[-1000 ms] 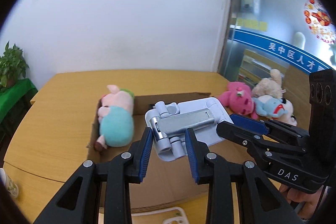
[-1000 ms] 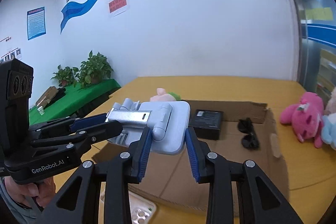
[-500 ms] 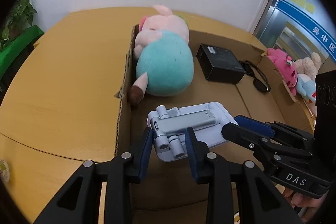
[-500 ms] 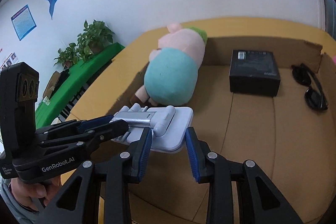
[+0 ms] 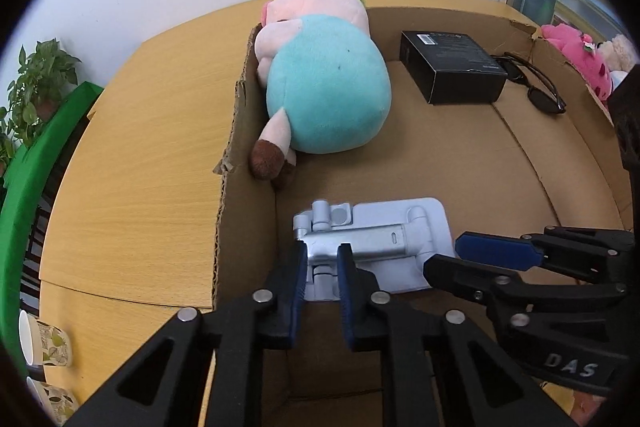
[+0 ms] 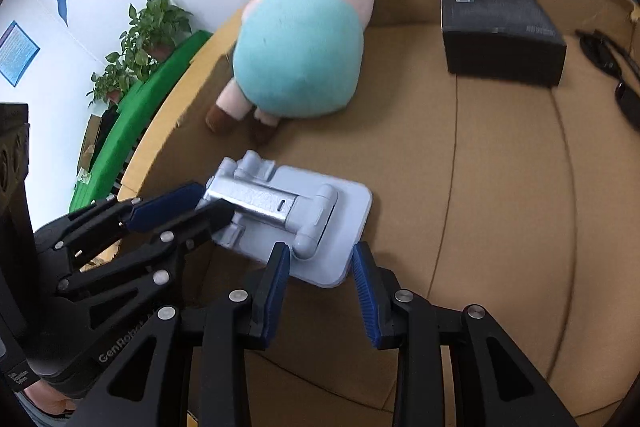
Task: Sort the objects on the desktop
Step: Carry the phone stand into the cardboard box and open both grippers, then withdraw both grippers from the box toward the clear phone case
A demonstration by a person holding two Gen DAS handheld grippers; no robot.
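Observation:
A white and silver folding phone stand (image 5: pixel 384 227) (image 6: pixel 312 215) lies low in the near left corner of an open cardboard box (image 5: pixel 236 155). My left gripper (image 5: pixel 322 255) (image 6: pixel 200 205) is closing; its blue pads press the silver arm at the stand's left end. My right gripper (image 6: pixel 318 259) (image 5: pixel 448 255) stays shut on the white base plate at the stand's other end. Further back in the box are a pink and teal pig plush (image 5: pixel 324 83) (image 6: pixel 300 55), a black carton (image 5: pixel 452 67) (image 6: pixel 500 35) and dark sunglasses (image 5: pixel 536 87) (image 6: pixel 624 87).
The box stands on a wooden table (image 5: pixel 140 167). A pink plush toy (image 5: pixel 576 55) and other plush toys lie beyond the box's right wall. Paper cups (image 5: pixel 44 343) stand at the table's near left edge. Potted plants (image 5: pixel 36 83) on a green surface are off to the left.
Both grippers tipped downward and sank with the stand from above the box to its floor. The left jaws have narrowed onto the silver arm.

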